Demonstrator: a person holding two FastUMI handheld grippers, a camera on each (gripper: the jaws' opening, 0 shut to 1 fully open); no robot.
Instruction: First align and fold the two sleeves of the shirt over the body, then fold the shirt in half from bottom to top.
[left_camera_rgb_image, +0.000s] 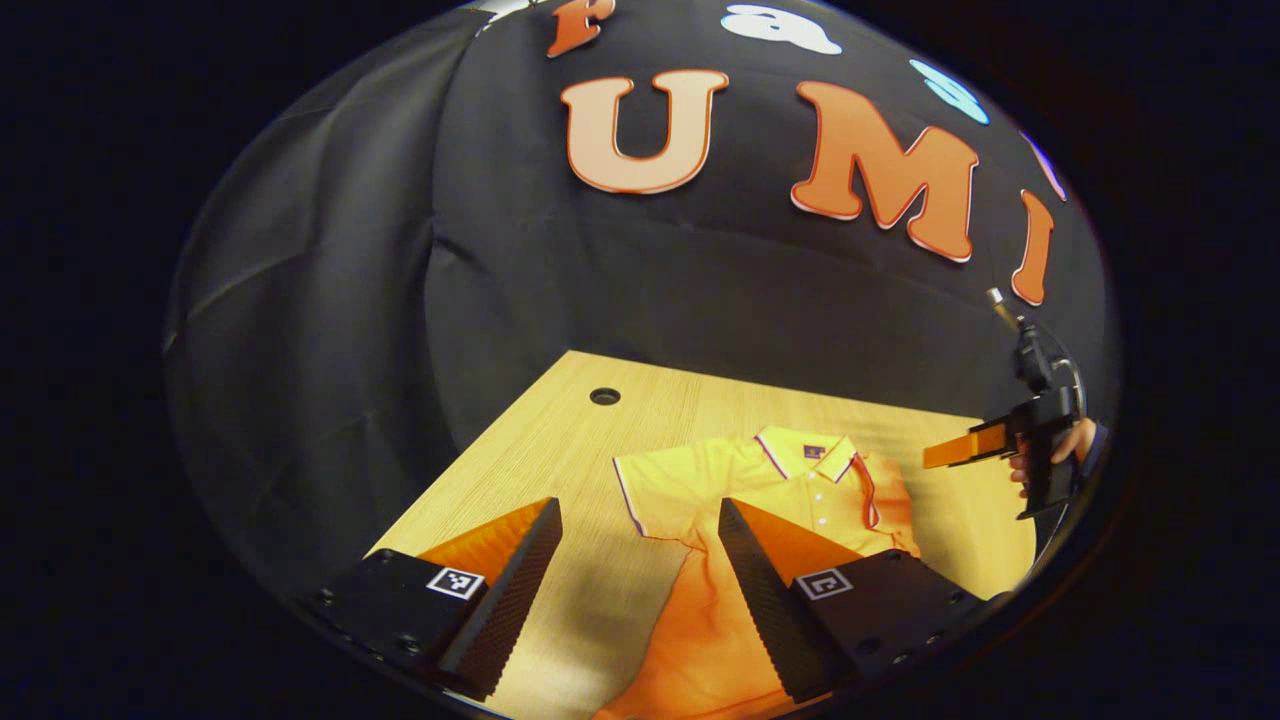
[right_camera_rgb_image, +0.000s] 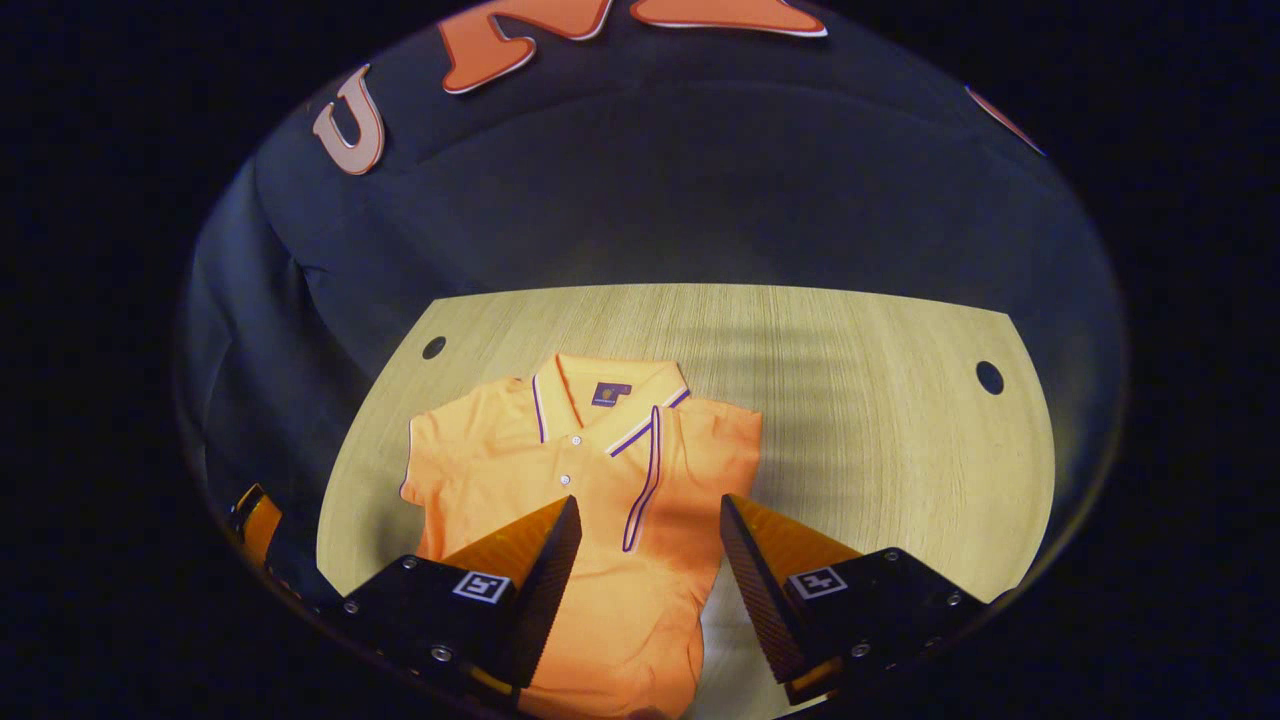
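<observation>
- Shirt (right_camera_rgb_image: 600, 500): orange polo, flat on the bench (right_camera_rgb_image: 880, 400), collar toward the far edge, hem toward the near edge.
- One sleeve (right_camera_rgb_image: 690, 450) lies folded over the body; the other (right_camera_rgb_image: 430, 470) lies spread out.
- Left gripper (left_camera_rgb_image: 640, 560): fingers wide apart, holding nothing, above the shirt's spread sleeve.
- Right gripper (right_camera_rgb_image: 650, 560): fingers wide apart, holding nothing, over the shirt body.

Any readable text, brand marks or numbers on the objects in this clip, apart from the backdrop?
Dark neck label inside the collar of the orange polo shirt: too small to read.
Square black-and-white coded markers on the left gripper and right gripper: patterns, no words.
Wooden table: none.
</observation>
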